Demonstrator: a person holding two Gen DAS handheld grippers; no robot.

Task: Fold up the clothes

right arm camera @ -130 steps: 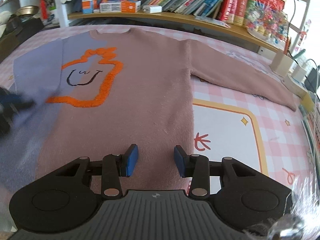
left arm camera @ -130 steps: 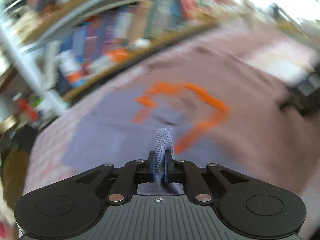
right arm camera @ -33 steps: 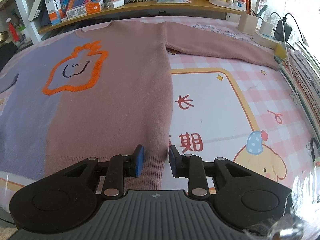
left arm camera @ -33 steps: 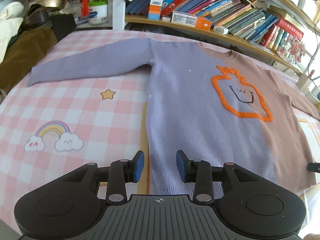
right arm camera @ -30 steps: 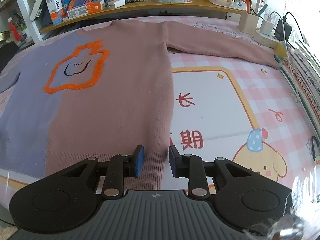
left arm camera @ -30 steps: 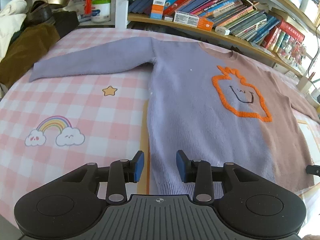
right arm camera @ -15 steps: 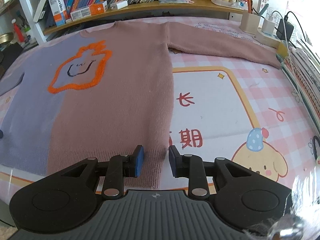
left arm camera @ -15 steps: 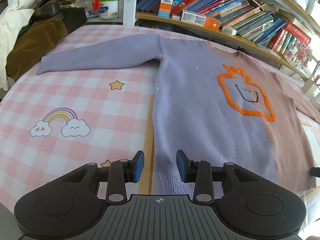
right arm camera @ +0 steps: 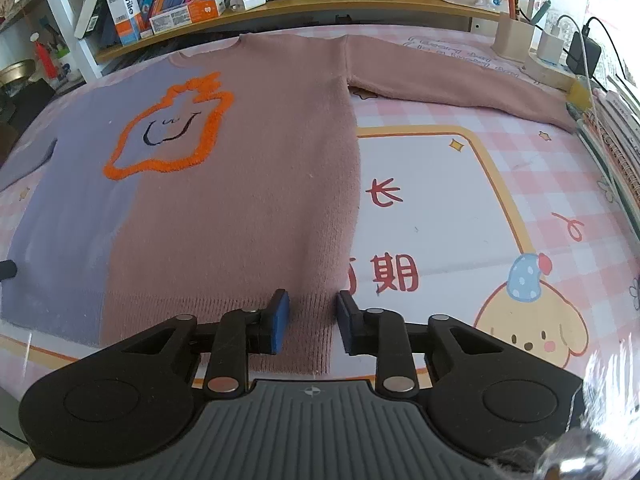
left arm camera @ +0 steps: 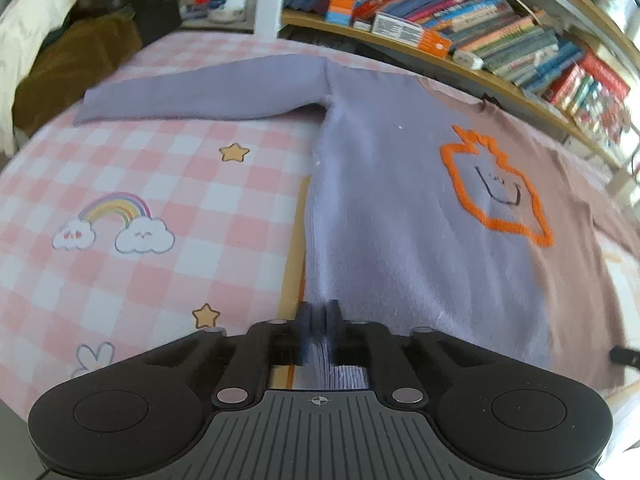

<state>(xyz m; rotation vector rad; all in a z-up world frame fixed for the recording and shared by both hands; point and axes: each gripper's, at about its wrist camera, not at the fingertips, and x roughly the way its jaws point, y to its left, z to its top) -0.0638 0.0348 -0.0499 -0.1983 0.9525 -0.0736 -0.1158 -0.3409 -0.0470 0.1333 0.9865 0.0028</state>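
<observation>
Left wrist view: left gripper (left arm camera: 318, 330) down at the near left corner of the sweater (left arm camera: 400, 208), pinching the ribbed lilac hem (left arm camera: 340, 376) after just closing; a moment ago spread wide over that same corner, now pressed together with knit bunched between the blue pads. Sweater otherwise flat on the pink checked cover (left arm camera: 160, 184), front up, lilac sleeve (left arm camera: 208, 92) stretched out to the left, orange outlined face (left arm camera: 492, 196) near the chest. Bookshelf (left arm camera: 480, 40) beyond the collar.

Right wrist view: right gripper (right arm camera: 312, 322) astride the near right corner, at the ribbed edge of the dusty-pink half. Jaws narrower than half a second ago, closing, yet still apart; hem between the pads, no clear squeeze visible yet. Pink sleeve (right arm camera: 460, 80) laid out to the right toward the stacked notebooks (right arm camera: 612, 136). Tip of the other gripper just visible at the far left edge.

Meaning for the task: one bottom corner secured, the other nearly so. Probably the start of the first fold, hem lifted toward the collar once both corners are held. Uneven grip likely to drag the hem askew.
</observation>
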